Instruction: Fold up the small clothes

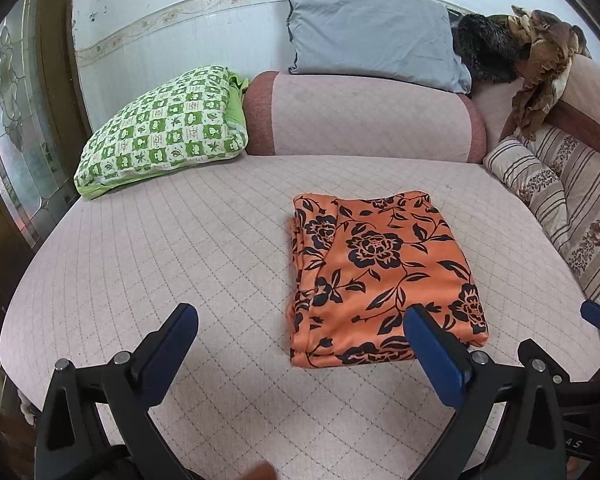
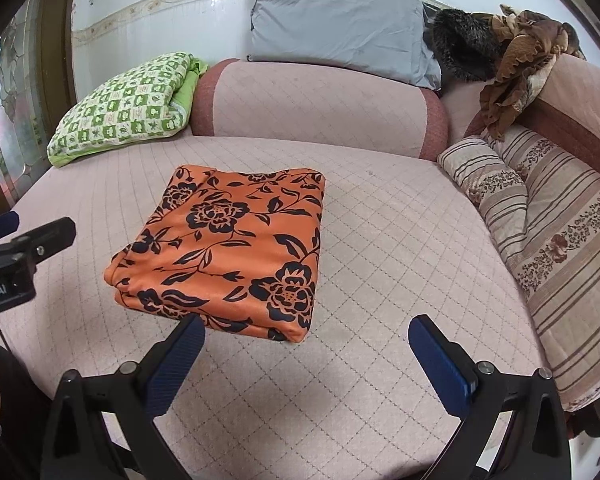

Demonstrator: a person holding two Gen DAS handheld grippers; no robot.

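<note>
Quilted pink sofa cover [image 1: 148, 264] fills most of both views, and your orange floral garment [image 1: 380, 272] lies on it already folded into a thick, roughly square bundle, right of centre in the left wrist view and left of centre in the right wrist view [image 2: 228, 248]. Judge it as light and soft: several thin layers that will sag and slide over one another if you lift by one layer only. The stacked edges show along the bundle's left side and near edge, so take hold there through the whole stack, or at a near corner, rather than pinching the smooth top.

Your left gripper [image 1: 300, 336] hangs above the cover with its jaws wide apart and nothing between them; its right finger overlaps the bundle's near corner in the picture, though contact cannot be told. Your right gripper [image 2: 306, 340] is likewise spread wide and empty, just short of the bundle's near edge.

Farther out, a green checked pillow [image 1: 160, 128] sits upper left, a grey pillow [image 1: 372, 32] top centre, and a striped cushion [image 2: 488, 184] at right.
</note>
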